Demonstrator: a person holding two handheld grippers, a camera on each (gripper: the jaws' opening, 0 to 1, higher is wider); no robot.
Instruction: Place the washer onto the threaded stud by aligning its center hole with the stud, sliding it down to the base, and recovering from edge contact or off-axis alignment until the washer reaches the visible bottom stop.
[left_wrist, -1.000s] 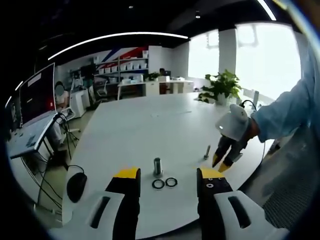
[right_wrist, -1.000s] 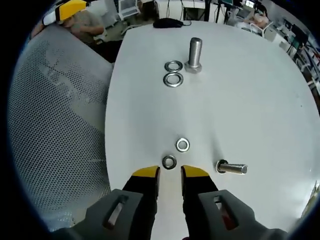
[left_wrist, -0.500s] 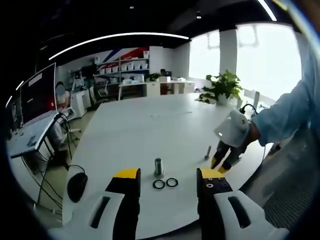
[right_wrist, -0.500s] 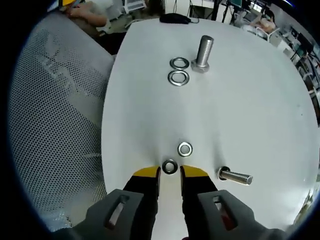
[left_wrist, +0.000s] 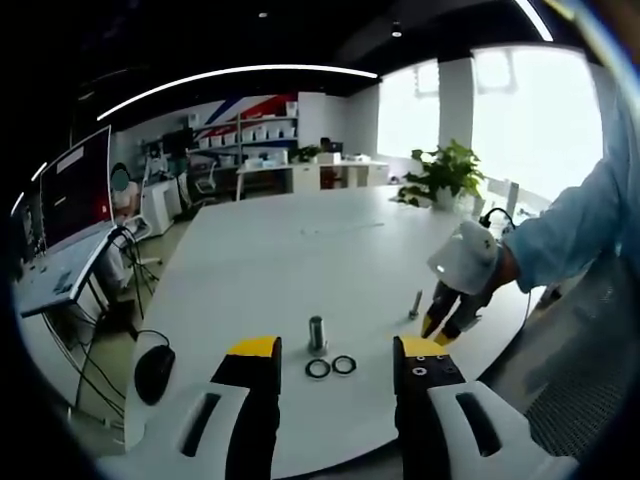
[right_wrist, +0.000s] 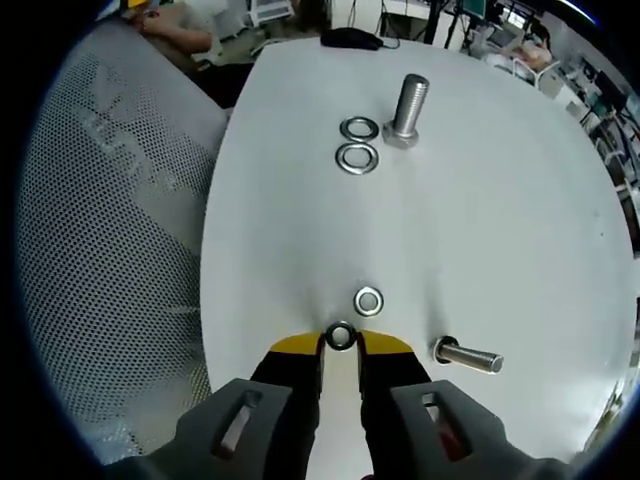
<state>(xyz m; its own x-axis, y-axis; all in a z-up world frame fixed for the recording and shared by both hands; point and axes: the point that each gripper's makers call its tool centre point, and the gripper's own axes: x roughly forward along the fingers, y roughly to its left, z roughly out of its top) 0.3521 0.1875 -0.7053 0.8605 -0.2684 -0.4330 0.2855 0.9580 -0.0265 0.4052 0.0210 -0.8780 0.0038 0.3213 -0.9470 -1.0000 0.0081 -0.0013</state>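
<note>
The white table (right_wrist: 520, 200) is carrying everything. The right gripper (right_wrist: 340, 345) is straddling a small washer (right_wrist: 340, 336), jaws not yet clenched; next, pinching. The left gripper (left_wrist: 335, 360) is waiting released near the upright bolt (left_wrist: 316, 332).

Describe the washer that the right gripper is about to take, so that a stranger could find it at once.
On the white table, look at the near edge where the right gripper points, away from the upright bolt with its two larger washers. Two small washers lie here beside a bolt lying on its side. The target washer is the one between the yellow fingertips; its twin lies farther out.
</note>
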